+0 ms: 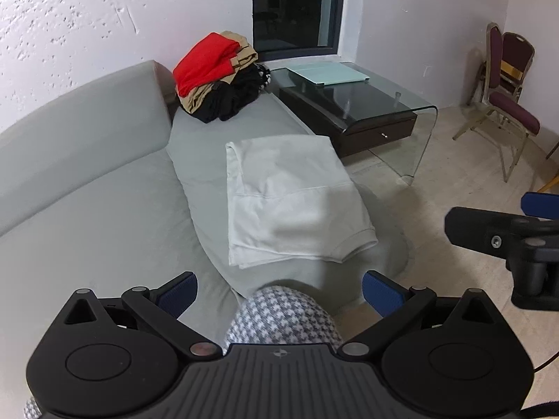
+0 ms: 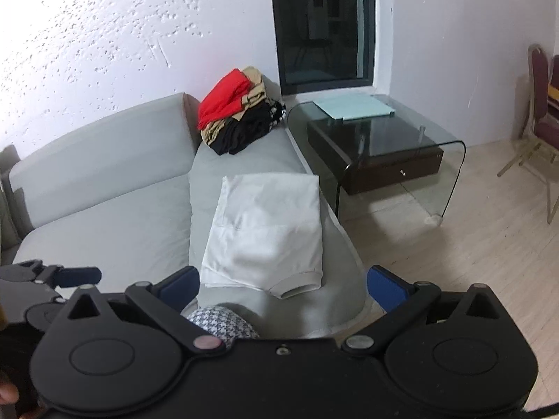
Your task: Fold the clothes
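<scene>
Item: white garment (image 1: 293, 199), folded to a rough rectangle, lying flat on the seat of a grey sofa (image 1: 104, 216), its right edge close along the seat's front edge, its ribbed hem at the near right corner slightly lifted and open. Bare grey cushion surrounds it on the left and far sides, up to the backrest. Left gripper (image 1: 279, 291): jaws spread wide, nothing between the blue pads, hanging above the near end of the seat, short of the garment's near edge. Right gripper (image 2: 283, 288): jaws likewise spread wide and empty, just short of the garment's hem; in the left wrist view it stands out over the floor at the right border. Pile of clothes (image 1: 216, 76), red, tan and black, at the far end of the seat against the wall, well apart from the white garment. Glass coffee table (image 1: 353, 104) beside the sofa's far front edge, a pale green sheet on top. Pale wood floor (image 1: 464, 174) lies open to the right. Maroon chairs (image 1: 506, 80) stand at the far right wall. A houndstooth-clad knee (image 1: 283, 317) shows below both grippers.
</scene>
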